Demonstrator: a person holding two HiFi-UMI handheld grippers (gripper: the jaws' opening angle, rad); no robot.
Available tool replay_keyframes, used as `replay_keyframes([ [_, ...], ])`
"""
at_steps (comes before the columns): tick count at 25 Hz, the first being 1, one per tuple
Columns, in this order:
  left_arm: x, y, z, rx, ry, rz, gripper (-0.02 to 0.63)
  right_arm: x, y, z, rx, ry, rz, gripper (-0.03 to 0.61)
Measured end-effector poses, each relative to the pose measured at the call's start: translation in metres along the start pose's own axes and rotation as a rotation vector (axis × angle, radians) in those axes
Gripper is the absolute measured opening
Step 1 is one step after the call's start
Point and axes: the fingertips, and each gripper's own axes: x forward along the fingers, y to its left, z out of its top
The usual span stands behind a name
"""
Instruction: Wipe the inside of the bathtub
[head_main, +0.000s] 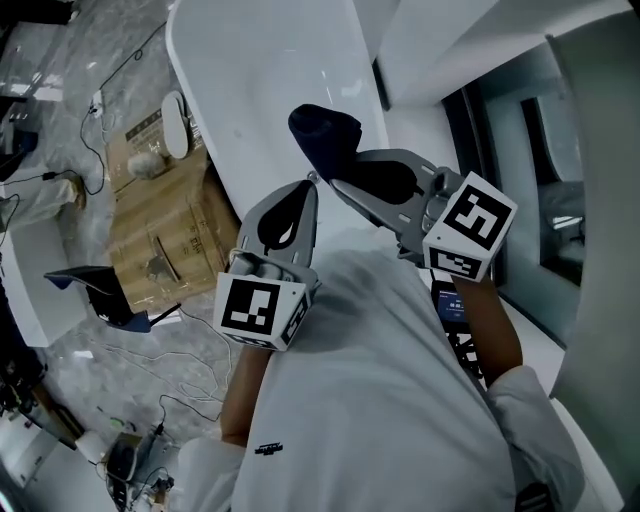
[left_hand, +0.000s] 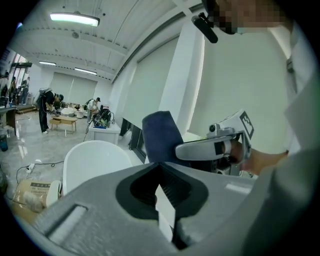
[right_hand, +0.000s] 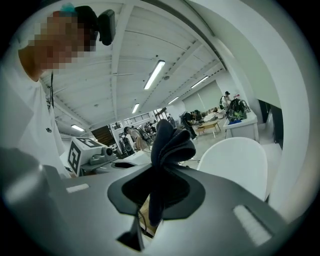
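Observation:
The white bathtub (head_main: 270, 70) lies ahead of me, its rim also visible in the left gripper view (left_hand: 95, 160) and the right gripper view (right_hand: 235, 160). My right gripper (head_main: 335, 182) is held up in front of my chest, shut on a dark blue cloth (head_main: 325, 130). The cloth sticks up from between the jaws (right_hand: 167, 145) and appears upright in the left gripper view (left_hand: 162, 137). My left gripper (head_main: 308, 192) is raised beside it, tips nearly touching the right one. Its jaws (left_hand: 161, 187) are shut with nothing between them. Both grippers are outside and above the tub.
A flattened cardboard box (head_main: 165, 220) and loose cables (head_main: 180, 370) lie on the marble floor left of the tub. A dark window (head_main: 520, 200) runs along the right wall. Several people stand at tables (left_hand: 62, 120) far back in the room.

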Motion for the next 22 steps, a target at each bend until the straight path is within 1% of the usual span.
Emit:
replay_keyframes([
  [2,0.001,-0.005,-0.001,-0.001,0.006,0.002,-0.002,0.000,0.005,0.004,0.001,-0.018,0.005,0.051],
  [5,0.002,-0.004,0.001,0.003,0.006,0.026,-0.002,-0.003,0.007,0.009,-0.001,-0.041,-0.003,0.051],
  [11,-0.001,0.003,0.000,-0.035,-0.016,0.069,-0.002,-0.007,0.006,0.001,-0.014,-0.015,-0.006,0.049],
  [18,-0.007,0.008,-0.004,-0.074,-0.026,0.088,-0.002,-0.007,-0.001,-0.002,0.000,-0.007,-0.026,0.049],
  [22,-0.009,0.011,-0.003,-0.080,-0.032,0.100,-0.002,-0.009,-0.006,-0.001,0.012,-0.006,-0.028,0.049],
])
